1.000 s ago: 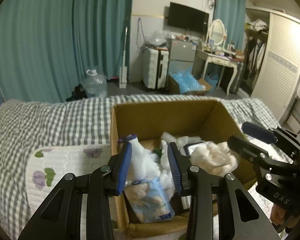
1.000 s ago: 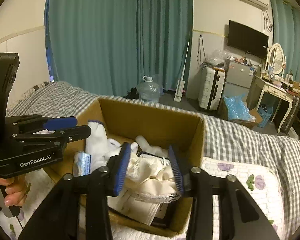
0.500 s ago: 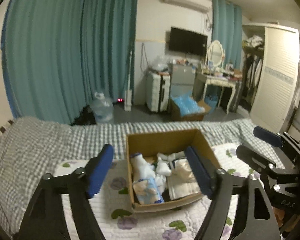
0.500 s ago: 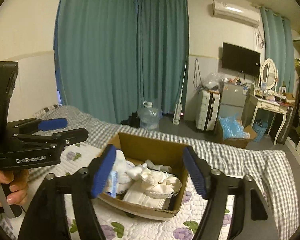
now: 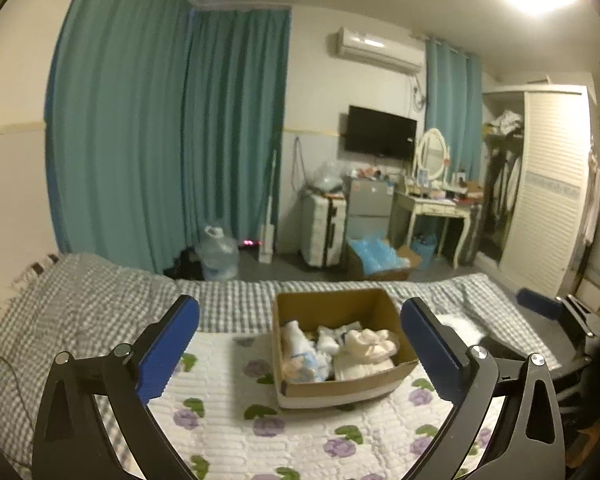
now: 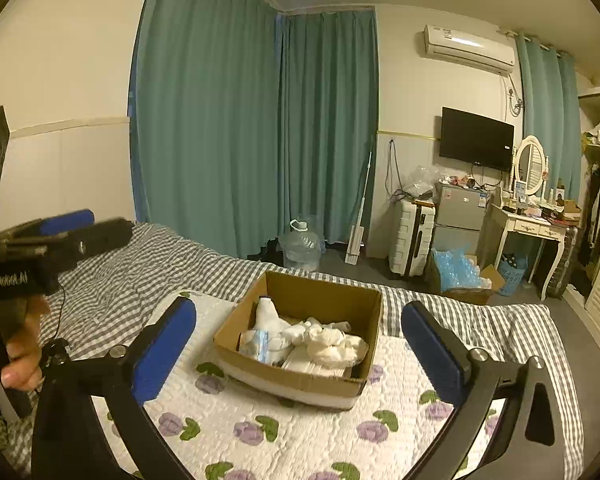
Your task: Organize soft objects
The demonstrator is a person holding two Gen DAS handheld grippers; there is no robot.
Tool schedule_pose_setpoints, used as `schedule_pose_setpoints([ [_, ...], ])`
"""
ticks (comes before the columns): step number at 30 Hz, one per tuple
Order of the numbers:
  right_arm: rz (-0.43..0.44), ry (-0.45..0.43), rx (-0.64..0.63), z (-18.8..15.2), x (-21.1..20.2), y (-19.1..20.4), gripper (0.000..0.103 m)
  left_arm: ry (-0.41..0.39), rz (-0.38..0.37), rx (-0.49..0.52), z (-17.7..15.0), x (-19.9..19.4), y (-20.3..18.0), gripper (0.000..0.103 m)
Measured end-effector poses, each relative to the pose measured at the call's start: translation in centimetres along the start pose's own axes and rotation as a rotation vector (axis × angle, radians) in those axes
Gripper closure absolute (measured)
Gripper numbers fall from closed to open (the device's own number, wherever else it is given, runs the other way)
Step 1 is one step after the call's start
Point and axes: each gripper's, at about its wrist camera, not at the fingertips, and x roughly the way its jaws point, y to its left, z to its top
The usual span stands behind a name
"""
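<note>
A brown cardboard box (image 5: 340, 390) (image 6: 292, 380) sits on the floral quilt. Inside lie a white sock (image 6: 268, 316), a cream cloth bundle (image 5: 366, 344) (image 6: 332, 344) and a blue tissue pack (image 5: 304, 364) (image 6: 256, 344). My left gripper (image 5: 299, 310) hovers back from the box and above it, its jaws opening wide with nothing between them. My right gripper (image 6: 299, 310) hangs likewise, jaws opening and bare. In the right wrist view the left gripper (image 6: 60, 236) shows at the left edge, held by a hand (image 6: 16, 356).
A white quilt with purple flowers (image 6: 300, 432) covers the near bed, over a grey checked blanket (image 5: 92, 304). Beyond the bed are teal curtains, a water jug (image 6: 302, 246), a suitcase (image 6: 414, 240), a dressing table (image 6: 536, 228) and a wardrobe (image 5: 548, 192).
Both grippers have pulled back and up from inside the box, which now looks small and farther off. Their jaws have spread from narrow to wide, and nothing came out with them.
</note>
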Motion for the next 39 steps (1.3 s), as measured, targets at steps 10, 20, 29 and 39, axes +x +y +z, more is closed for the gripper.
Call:
schedule_pose_setpoints([
  [10,-0.031,0.015,-0.016,-3.6,-0.4,1.1,0.000,0.023,0.086,0.053,-5.3,1.3,-0.5,0.000],
  [20,-0.028,0.130,0.088,-8.5,3.1,-0.5,0.000,0.169,0.076,0.035,-9.3,5.4,0.0,0.000],
  [29,-0.011,0.178,0.130,-9.7,4.6,-1.4,0.000,0.199,0.082,0.045,-10.2,6.0,-0.3,0.000],
  [39,-0.004,0.166,0.133,-9.4,4.0,-1.3,0.000,0.201,0.084,0.042,-10.1,5.9,0.0,0.000],
])
